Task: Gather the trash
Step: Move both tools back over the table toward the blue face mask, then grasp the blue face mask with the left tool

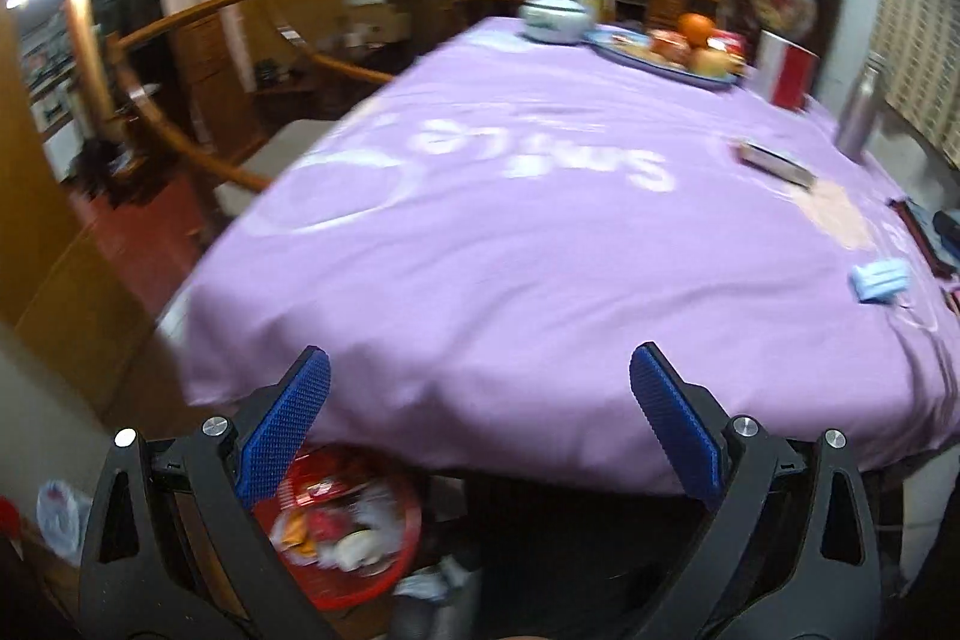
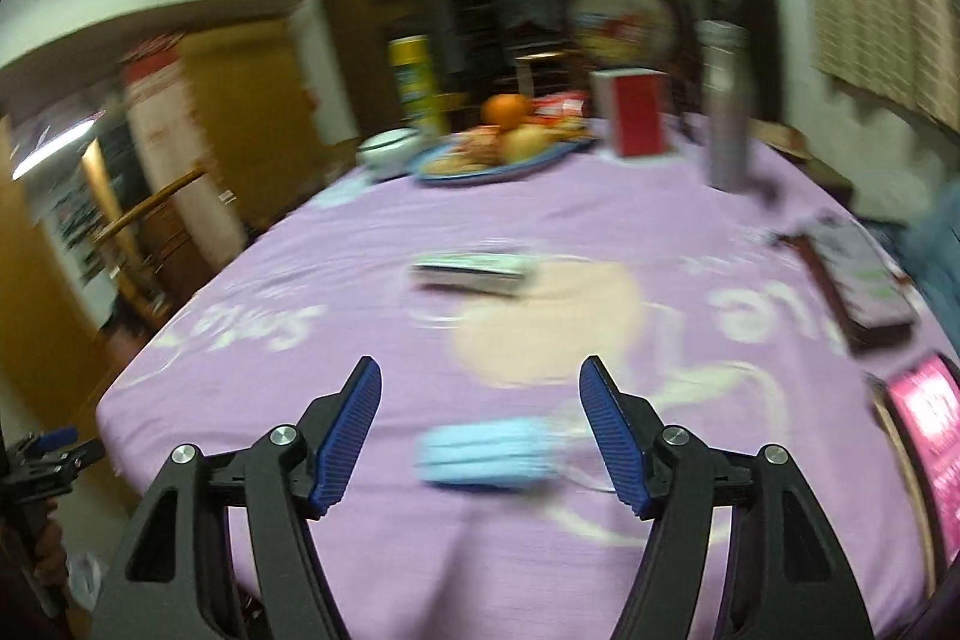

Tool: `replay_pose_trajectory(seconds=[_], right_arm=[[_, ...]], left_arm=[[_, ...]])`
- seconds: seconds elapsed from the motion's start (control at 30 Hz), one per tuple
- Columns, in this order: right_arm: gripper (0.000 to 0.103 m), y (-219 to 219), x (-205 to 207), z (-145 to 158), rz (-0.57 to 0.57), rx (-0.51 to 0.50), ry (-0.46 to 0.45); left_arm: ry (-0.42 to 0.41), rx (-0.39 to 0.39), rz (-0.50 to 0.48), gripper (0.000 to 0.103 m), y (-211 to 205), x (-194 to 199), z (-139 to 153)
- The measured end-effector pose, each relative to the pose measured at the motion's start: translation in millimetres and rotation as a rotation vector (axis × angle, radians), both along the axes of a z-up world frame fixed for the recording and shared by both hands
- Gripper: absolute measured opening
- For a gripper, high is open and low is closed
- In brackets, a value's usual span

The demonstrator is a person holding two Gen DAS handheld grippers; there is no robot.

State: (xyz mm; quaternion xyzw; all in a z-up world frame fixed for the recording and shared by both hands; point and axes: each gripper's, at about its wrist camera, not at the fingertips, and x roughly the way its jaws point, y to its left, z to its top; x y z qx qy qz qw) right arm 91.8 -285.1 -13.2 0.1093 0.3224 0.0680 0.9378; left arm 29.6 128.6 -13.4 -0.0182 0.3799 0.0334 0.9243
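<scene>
Left claw point(image 1: 480, 418): released, blue ribbed pads spread wide, nothing between them; held above the near edge of the table point(image 1: 540, 280), which carries a lilac cloth printed with white lettering.

Right claw point(image 2: 480, 430): released, pads wide apart, empty; poised over the table point(image 2: 372, 508) near side.

Face mask point(image 2: 489, 454): light blue, crumpled, white ear loops trailing right; lying on the cloth, seen between the right claw pads, contact not discernible through blur. Same mask point(image 1: 881, 280) at far right of the left wrist view, well apart from the left claw.

Red basket point(image 1: 360, 532): on the floor below the near table edge, just beside the left pad in view; holding wrappers and crumpled white scraps, details blurred.

Flat box point(image 2: 471, 274): mid-table, dark edged, lying flat, beyond the mask.

Blue plate point(image 2: 498, 163): far side, bearing an orange point(image 2: 507, 111), other fruit and packets.

White bowl point(image 2: 389, 147): just left of the plate.

Yellow canister point(image 2: 415, 82): upright, behind the bowl.

Red and white box point(image 2: 636, 112): upright, right of the plate.

Metal bottle point(image 2: 727, 106): upright, right of that box.

Dark case point(image 2: 858, 280): right side of table, lying flat.

Pink booklet point(image 2: 930, 430): right near edge, partly cut off.
</scene>
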Motion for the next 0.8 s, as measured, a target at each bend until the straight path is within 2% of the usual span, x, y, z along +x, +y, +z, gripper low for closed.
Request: replay_pose_trajectory(seconds=[0.1, 0.2, 0.37, 0.5, 0.63, 0.8], right_arm=[[0.069, -31, -2, -12, -0.088, -0.001, 0.01], [0.074, -51, 2, -17, -0.147, -0.022, 0.001], [0.082, -69, 11, -20, -0.19, -0.058, -0.024], [0.084, -75, 24, -19, -0.193, -0.055, -0.026], [0.085, -78, 34, -22, -0.187, -0.041, -0.011], [0.087, -89, 38, -24, -0.2, 0.016, -0.007]], left_arm=[[0.012, -0.02, -0.089, 0.096, -39, 26, 3], [0.026, -0.003, -0.204, 0.096, -90, 52, 3], [0.053, 0.052, -0.421, 0.096, -175, 81, -7], [0.08, 0.079, -0.57, 0.096, -235, 98, -19], [0.115, 0.069, -0.638, 0.096, -265, 112, -31], [0.185, 0.021, -0.704, 0.094, -284, 128, -41]])
